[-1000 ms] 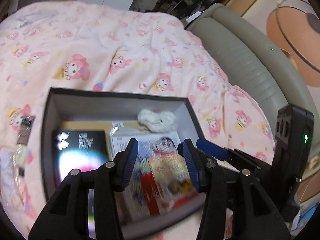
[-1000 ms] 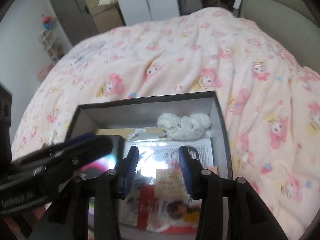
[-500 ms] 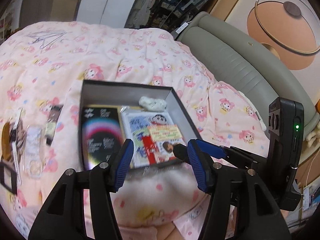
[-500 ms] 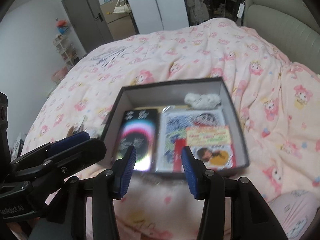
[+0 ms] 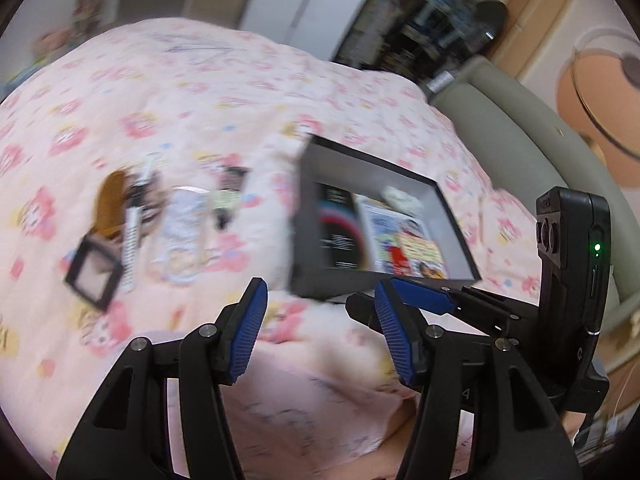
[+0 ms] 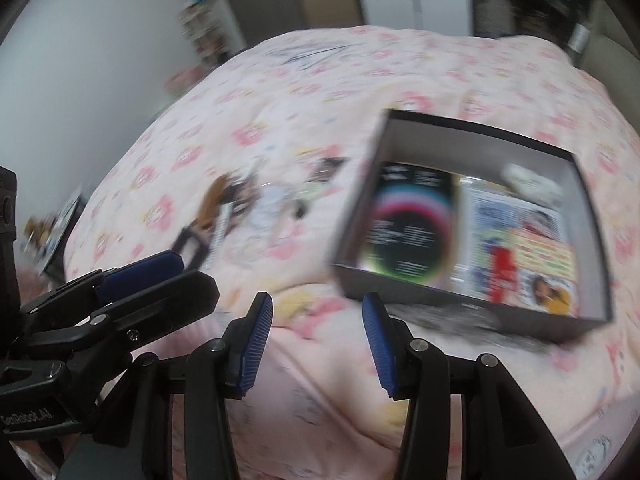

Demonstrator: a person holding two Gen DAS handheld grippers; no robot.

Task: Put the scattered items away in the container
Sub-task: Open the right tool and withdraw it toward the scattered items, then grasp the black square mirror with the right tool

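Left of the dark grey open cardboard box [image 5: 384,292] on the pink patterned bed quilt [image 5: 160,100], the blurred scattered small items [image 5: 160,216] lie nearer the left tool [image 5: 318,334]; it and the right tool [image 6: 318,344] are part-open, empty.

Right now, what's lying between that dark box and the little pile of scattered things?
Only bare pink quilt separates the box from the scattered items; both wrist views show it.

left wrist: angled down, bedspread [image 5: 168,92] | right wrist: likewise | shared: box [image 6: 404,304], seemingly, blurred
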